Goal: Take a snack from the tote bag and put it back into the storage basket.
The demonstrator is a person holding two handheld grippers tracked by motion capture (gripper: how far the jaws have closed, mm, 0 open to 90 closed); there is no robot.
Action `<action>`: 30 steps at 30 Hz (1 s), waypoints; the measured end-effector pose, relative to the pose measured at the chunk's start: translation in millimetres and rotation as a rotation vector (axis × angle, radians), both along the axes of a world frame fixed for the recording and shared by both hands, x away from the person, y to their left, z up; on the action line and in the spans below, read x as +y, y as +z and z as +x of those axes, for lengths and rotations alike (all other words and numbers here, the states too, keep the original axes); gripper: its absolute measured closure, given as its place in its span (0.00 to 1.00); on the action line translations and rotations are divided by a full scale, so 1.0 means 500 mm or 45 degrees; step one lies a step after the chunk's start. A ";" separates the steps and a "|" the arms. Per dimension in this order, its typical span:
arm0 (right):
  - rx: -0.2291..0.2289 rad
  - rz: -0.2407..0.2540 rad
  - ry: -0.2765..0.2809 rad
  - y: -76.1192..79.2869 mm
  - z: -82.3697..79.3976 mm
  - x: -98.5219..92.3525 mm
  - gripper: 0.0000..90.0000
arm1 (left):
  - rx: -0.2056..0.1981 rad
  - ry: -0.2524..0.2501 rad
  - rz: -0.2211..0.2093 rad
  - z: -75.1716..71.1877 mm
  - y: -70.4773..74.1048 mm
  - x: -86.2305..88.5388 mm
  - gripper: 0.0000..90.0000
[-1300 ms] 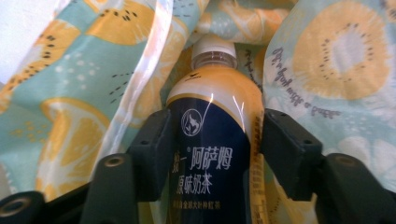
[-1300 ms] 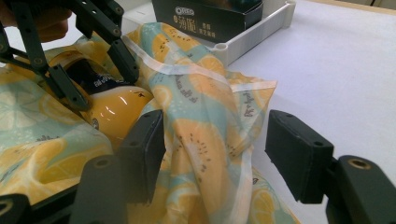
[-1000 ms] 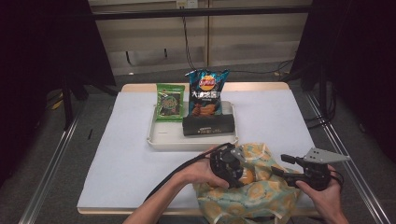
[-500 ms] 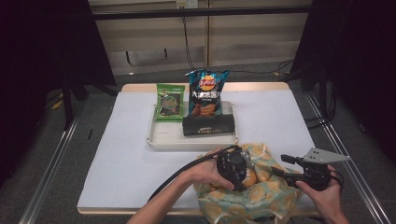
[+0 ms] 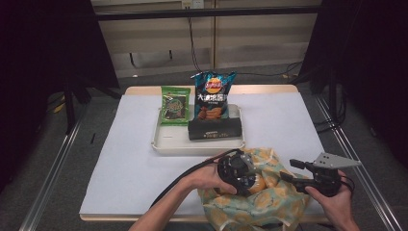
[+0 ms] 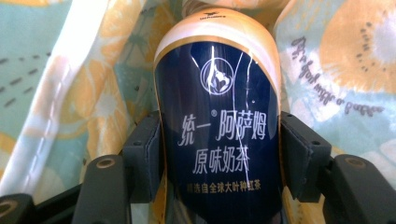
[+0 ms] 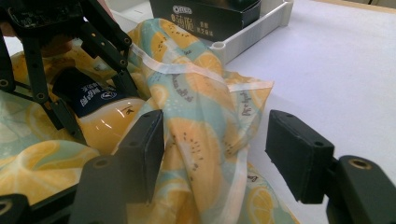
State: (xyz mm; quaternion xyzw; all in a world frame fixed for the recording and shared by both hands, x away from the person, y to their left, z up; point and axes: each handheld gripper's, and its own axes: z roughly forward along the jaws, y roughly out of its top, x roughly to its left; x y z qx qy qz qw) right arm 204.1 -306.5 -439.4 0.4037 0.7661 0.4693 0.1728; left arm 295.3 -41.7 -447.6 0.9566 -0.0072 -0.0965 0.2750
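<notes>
Blue-labelled milk tea bottle (image 6: 217, 126) (inside the fruit-print bag (image 7: 205, 140)) sits clamped in the just-closing left gripper (image 6: 219, 154); right gripper (image 7: 215, 154) gapes.

On the table (image 5: 120, 159), the tray (image 5: 166, 143) sits toward twelve o'clock, holding two snack packets (image 5: 214, 96) behind a box (image 5: 214, 129). The bag (image 5: 269, 202) lies at six o'clock, a bottle (image 6: 217, 121) inside it.

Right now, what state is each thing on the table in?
Milk tea bottle: lying in the bag, gripped by left gripper.
Fruit-print bag: open, crumpled.
Right gripper: jaws open around a bag fold.
Chip bag: sealed, upright.
Green packet: sealed, upright.
Black box: closed, in tray.
</notes>
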 end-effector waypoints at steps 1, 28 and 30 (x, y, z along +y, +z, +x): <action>0.000 0.000 0.000 0.000 0.000 0.001 0.42 | 0.003 0.001 0.004 0.001 0.000 -0.001 0.44; -0.002 0.005 0.014 0.003 -0.002 0.002 0.37 | -0.003 -0.037 0.072 -0.005 0.003 -0.028 0.45; 0.002 0.006 0.039 0.003 -0.002 0.009 0.33 | 0.002 -0.019 0.047 -0.007 0.004 -0.022 0.45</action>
